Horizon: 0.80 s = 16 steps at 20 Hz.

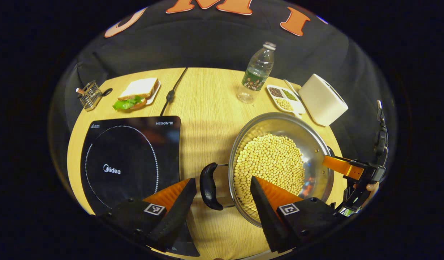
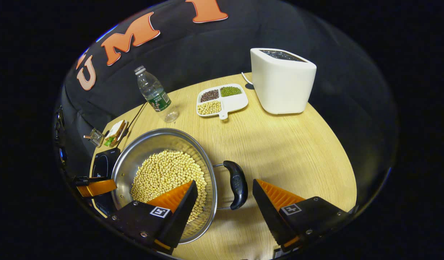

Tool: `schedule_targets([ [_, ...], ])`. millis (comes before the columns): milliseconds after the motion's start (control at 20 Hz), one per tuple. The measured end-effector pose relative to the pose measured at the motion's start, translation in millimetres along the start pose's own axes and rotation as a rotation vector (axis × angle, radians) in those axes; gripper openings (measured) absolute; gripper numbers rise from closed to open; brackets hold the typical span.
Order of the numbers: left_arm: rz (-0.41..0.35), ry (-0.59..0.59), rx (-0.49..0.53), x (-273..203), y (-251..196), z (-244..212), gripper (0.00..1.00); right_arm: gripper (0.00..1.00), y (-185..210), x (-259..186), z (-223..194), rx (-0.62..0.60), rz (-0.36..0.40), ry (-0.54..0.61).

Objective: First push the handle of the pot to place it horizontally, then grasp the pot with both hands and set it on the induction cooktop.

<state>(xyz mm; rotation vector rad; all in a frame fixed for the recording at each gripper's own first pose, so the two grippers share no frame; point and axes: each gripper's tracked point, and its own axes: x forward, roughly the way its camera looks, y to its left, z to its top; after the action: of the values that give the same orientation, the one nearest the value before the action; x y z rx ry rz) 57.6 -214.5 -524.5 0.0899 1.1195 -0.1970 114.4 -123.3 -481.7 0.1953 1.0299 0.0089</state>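
- Left gripper [image 1: 222,191], fingers spread, straddles one black handle [image 1: 210,186] of the bean-filled pot [image 1: 315,144].
- Right gripper [image 2: 225,196], likewise spread, straddles the opposite handle [image 2: 237,184].
- The cooktop [image 1: 129,160] lies beside the pot.

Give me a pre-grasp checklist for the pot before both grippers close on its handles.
1. Left gripper open, fingers either side of the pot's left handle: ok.
2. Right gripper open, fingers either side of the pot's right handle: ok.
3. Fingers already pressing on the handles: not ok, gaps remain.
4. Pot upright on the table, soybeans inside: ok.
5. Induction cooktop surface bare for landing: ok.
6. Pot's weight manageable with the beans: cannot tell.
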Motion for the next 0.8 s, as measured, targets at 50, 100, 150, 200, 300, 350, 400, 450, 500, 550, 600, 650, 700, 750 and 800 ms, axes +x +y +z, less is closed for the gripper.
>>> schedule_targets([
  [50,0.001,0.008,0.005,6,1,0,0.99,0.96,1,3,-1,-0.001,0.007,0.013],
  [100,0.005,0.010,0.006,11,4,3,0.98,0.96,4,7,-1,-0.003,0.016,0.020],
  [150,-0.001,0.019,-0.005,17,3,1,0.96,0.96,4,9,-1,-0.008,0.014,0.025],
  [200,0.019,0.049,-0.014,17,8,-3,0.84,0.93,2,12,-1,-0.016,-0.002,0.032],
  [300,-0.018,0.079,-0.034,23,7,-7,0.65,0.77,-7,17,-2,-0.035,-0.036,0.044],
  [350,-0.048,0.070,-0.042,21,6,-5,0.65,0.65,-8,15,-3,-0.031,-0.034,0.050],
  [400,-0.065,0.054,-0.073,22,6,-6,0.59,0.60,-5,18,-2,-0.032,-0.032,0.056],
  [450,-0.068,0.047,-0.098,20,6,-6,0.58,0.58,-5,15,-3,-0.037,-0.031,0.055],
  [500,-0.050,0.056,-0.091,19,6,-6,0.52,0.53,-4,15,-2,-0.037,-0.033,0.053],
  [550,-0.026,0.058,-0.065,21,8,-11,0.51,0.51,-3,15,-1,-0.044,-0.038,0.048],
  [600,-0.016,0.060,-0.053,19,8,-12,0.50,0.47,-4,15,0,-0.055,-0.044,0.049],
  [650,-0.018,0.067,-0.070,16,6,-14,0.47,0.46,-4,13,0,-0.042,-0.046,0.053],
  [700,-0.026,0.068,-0.092,11,7,-13,0.47,0.46,-2,12,2,-0.023,-0.042,0.060],
  [750,-0.031,0.066,-0.097,5,8,-13,0.46,0.46,-1,13,5,-0.013,-0.039,0.050],
  [800,-0.028,0.052,-0.083,-2,10,-9,0.47,0.45,1,13,7,-0.020,-0.038,0.043],
])
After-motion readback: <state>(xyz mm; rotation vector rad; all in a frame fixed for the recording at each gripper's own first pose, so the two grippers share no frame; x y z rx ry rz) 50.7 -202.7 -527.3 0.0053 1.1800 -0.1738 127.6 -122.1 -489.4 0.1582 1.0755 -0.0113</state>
